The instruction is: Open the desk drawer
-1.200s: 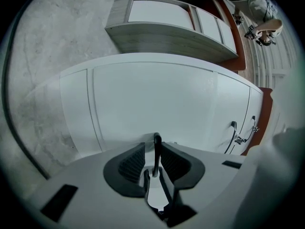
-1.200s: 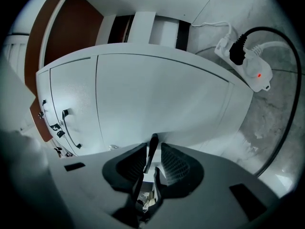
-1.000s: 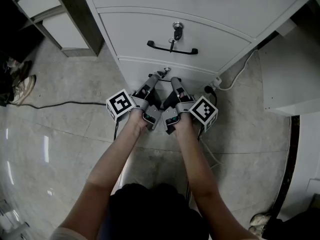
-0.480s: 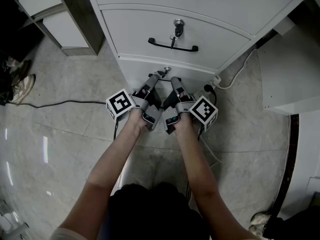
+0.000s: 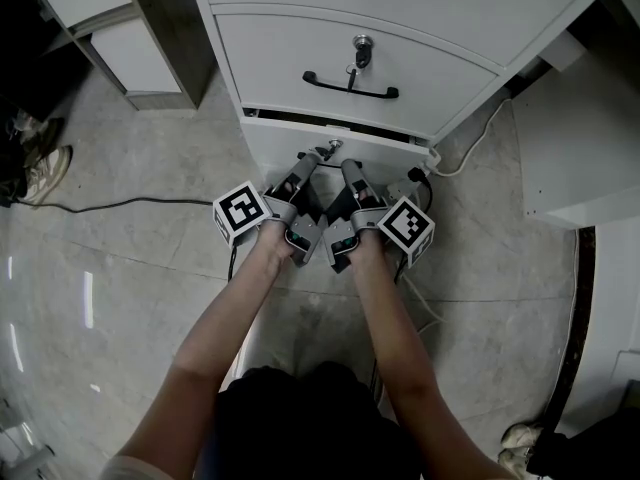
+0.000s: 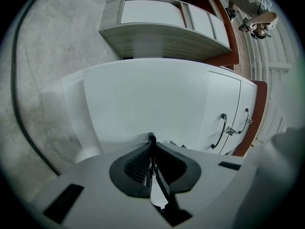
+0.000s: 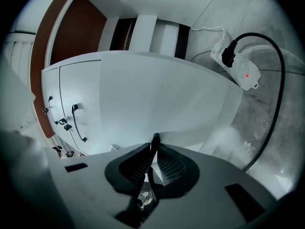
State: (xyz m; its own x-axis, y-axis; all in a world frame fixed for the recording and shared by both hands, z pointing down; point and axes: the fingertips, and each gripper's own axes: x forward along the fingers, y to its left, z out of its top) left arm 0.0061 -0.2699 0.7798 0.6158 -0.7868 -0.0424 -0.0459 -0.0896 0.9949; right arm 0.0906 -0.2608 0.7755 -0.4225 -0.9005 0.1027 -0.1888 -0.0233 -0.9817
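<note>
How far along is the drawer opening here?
Done: the left hand-held gripper and right hand-held gripper clamp the handle of the bottom drawer; the left jaws have just been closing on it. In hand: a dark gap shows above it. Left: pulling it fully out.

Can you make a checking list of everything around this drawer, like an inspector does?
Surface: grey shiny floor.
Job's things: bottom drawer is open a crack; both tools have its handle.
Clutter: shoe at the left edge.
Grippers: left tool is shut on the handle, and its jaws have just been closing. Right tool is shut on it too.
Cables: black cable on the floor at left; power strip with white cable at right.
Surroundings: middle drawer is shut; white cabinet at right.
</note>
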